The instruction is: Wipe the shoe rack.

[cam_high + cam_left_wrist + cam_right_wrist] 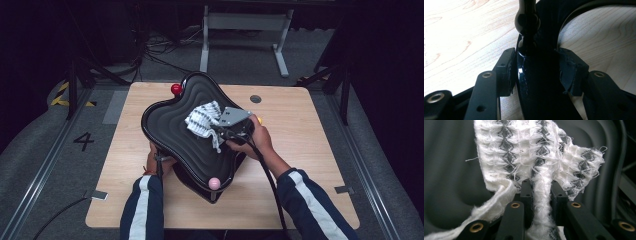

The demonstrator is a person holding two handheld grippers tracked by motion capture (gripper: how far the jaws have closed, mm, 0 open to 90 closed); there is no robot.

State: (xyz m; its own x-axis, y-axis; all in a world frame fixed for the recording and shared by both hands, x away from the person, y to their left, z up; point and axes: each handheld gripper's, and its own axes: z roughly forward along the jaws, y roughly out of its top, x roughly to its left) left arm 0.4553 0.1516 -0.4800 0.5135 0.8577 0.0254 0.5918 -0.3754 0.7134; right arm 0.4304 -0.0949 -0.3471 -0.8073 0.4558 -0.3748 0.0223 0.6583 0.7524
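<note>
Light wooden surface (310,150) with rounded corners, seen from above, carrying 1 large object. On its middle rests a glossy black wavy-edged tray (175,127) with concentric ridges moulded into its face, tilted so that the far edge stands higher than the near edge. A red ball (176,89) sits at the tray's far rim and a pink ball (214,183) at its near rim, each on a knob-like post.

A white cloth with grey diamond-patterned stripes and frayed edges (204,120) lies bunched on the right half of the tray's ridged face, touching it.

Right gripper (220,134): held by the person's right hand (255,137), reaching in from the right over the tray. In the right gripper view its jaws are clamped on a twisted fold of the cloth (541,157), which fans out beyond them against the dark tray.

Left gripper (159,161): held by the person's left hand (151,162) at the tray's near-left edge. In the left gripper view both pads (507,72) press against the black rim of the tray (536,82) from either side, so the jaws are clamped on that rim; a dark rounded knob rises just beyond them.

Both forearms wear dark blue sleeves with a white stripe (142,210).
</note>
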